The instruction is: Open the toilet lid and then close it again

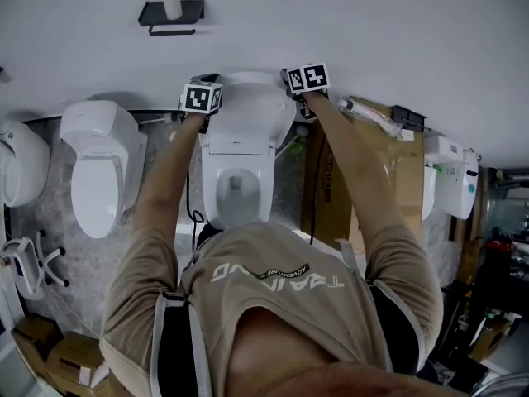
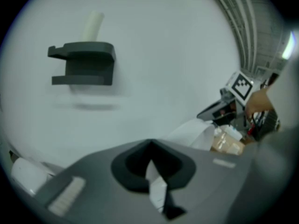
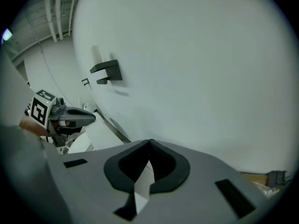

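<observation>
The white toilet [image 1: 238, 190] stands against the wall, its bowl uncovered. The toilet lid [image 1: 248, 110] is raised upright against the wall. My left gripper [image 1: 201, 99] is at the lid's upper left edge and my right gripper [image 1: 307, 79] at its upper right edge. In the left gripper view the left gripper [image 2: 150, 148] has its jaws closed on a thin white strip of the lid [image 2: 156, 185]. The right gripper [image 3: 149, 146] likewise pinches a white strip of the lid [image 3: 142, 185]. Each gripper view shows the other gripper across the lid.
A second white toilet [image 1: 97, 168] stands to the left, a third [image 1: 16, 160] at the far left. A black wall shelf [image 1: 171, 11] holding a roll hangs above. A tall cardboard box [image 1: 364, 172] and a white unit [image 1: 450, 176] stand to the right.
</observation>
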A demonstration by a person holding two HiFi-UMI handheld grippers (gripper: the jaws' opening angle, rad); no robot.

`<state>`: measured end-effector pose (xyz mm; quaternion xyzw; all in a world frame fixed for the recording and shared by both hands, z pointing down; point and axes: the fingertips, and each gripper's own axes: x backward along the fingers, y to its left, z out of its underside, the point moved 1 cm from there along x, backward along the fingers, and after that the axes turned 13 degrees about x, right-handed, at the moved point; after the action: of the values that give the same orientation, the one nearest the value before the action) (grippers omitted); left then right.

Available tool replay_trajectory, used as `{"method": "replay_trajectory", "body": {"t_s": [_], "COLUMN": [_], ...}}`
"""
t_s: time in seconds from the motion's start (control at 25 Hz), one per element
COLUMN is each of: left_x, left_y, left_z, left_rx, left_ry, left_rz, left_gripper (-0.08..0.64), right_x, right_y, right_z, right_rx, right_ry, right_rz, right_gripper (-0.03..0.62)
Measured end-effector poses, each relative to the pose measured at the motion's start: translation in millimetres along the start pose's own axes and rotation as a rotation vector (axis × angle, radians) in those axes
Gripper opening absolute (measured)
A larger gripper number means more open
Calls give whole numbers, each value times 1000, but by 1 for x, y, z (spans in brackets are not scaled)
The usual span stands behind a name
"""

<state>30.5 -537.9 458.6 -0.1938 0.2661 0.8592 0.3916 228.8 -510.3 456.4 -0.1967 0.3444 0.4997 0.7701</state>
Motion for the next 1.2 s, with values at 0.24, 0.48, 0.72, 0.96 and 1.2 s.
{"method": "replay_trajectory", "body": {"t_s": [0.24,0.48,0.72,0.96,1.2], "left_x": [4,16,39,65,89], "left_y": [-4,-12,-22,-33,-41], "left_z": [2,14,29,51,73], "left_rx": [-38,-67,-101,-131,-144], "left_ry": [25,23,18,26,50], "left_rz": [23,49,55,64,86], "left_gripper": [3,3,3,3,3], "right_x": [0,8,22,45,65], "right_y": [7,17,38,61,87], "right_z": [1,10,19,39,58], "right_rx": [65,67,87,3,-1], "right_ry": [65,73,33,-51,-89], "right_rz": [-24,-77,-99,-129,-117], "right_gripper": [12,12,12,12,13]}}
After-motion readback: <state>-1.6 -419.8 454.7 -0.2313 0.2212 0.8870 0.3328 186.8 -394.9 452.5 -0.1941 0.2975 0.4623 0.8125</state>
